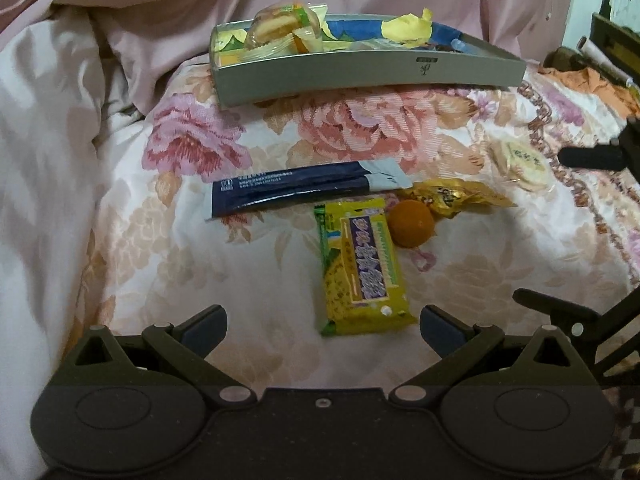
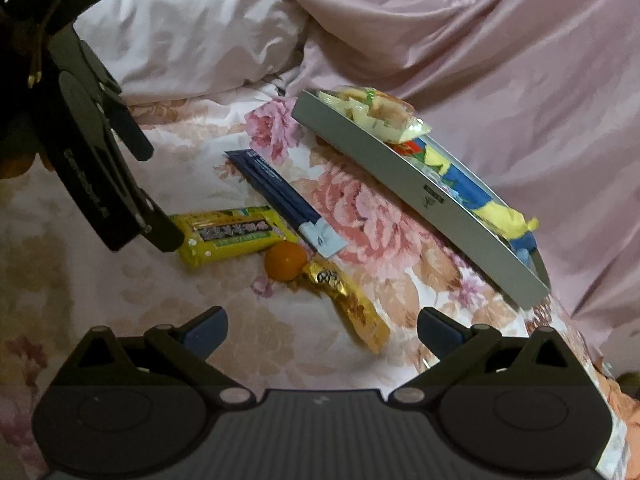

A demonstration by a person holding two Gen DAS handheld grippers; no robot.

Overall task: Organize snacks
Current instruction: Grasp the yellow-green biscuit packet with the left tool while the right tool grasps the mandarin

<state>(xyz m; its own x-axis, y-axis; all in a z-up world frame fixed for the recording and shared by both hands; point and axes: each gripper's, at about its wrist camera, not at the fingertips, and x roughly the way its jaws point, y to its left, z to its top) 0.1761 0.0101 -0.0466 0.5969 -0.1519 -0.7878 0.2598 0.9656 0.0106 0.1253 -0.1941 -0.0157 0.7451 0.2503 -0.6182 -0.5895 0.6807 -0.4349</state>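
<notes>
Left wrist view: left gripper (image 1: 322, 326) w/ jaws spread wide apart, holding nothing, hovering low over a floral bedspread (image 1: 248, 264). Yellow-green snack bar (image 1: 362, 266) lies lengthwise just ahead, its near end between the fingertips but not touching either. Small orange fruit (image 1: 412, 224) sits right beside the bar's far right corner, touching or nearly so. Gold-wrapped candy (image 1: 452, 196) just behind the fruit. Dark blue stick packets (image 1: 296, 192), two side by side w/ grey ends, lie crosswise beyond the bar. Round pale rice cracker (image 1: 520, 164) in clear wrap further right, near part of the right gripper (image 1: 592, 156) at the frame edge. Grey tray (image 1: 372, 76) at the back holds wrapped pastries (image 1: 280, 30) at its left end, plus crumpled yellow wrappers (image 1: 408, 28) on a blue lining. Pink quilt (image 1: 120, 20) bunched behind and to the left. Right wrist view: right gripper (image 2: 322, 330) also w/ jaws wide apart, empty, above the bedspread (image 2: 280, 340). Gold candy (image 2: 348, 304) is nearest, lying diagonally between the fingers' line, no contact. Fruit (image 2: 285, 260) touches its far end; snack bar (image 2: 228, 232) left of that, w/ the left gripper (image 2: 120, 184) hanging over its left end, jaws apart. Blue packets (image 2: 280, 196) run diagonally behind. Tray (image 2: 416, 196) angled at right, pastries (image 2: 380, 114) at its far end, yellow wrapper (image 2: 508, 220) nearer. Pink quilt (image 2: 480, 60) fills the back.
</notes>
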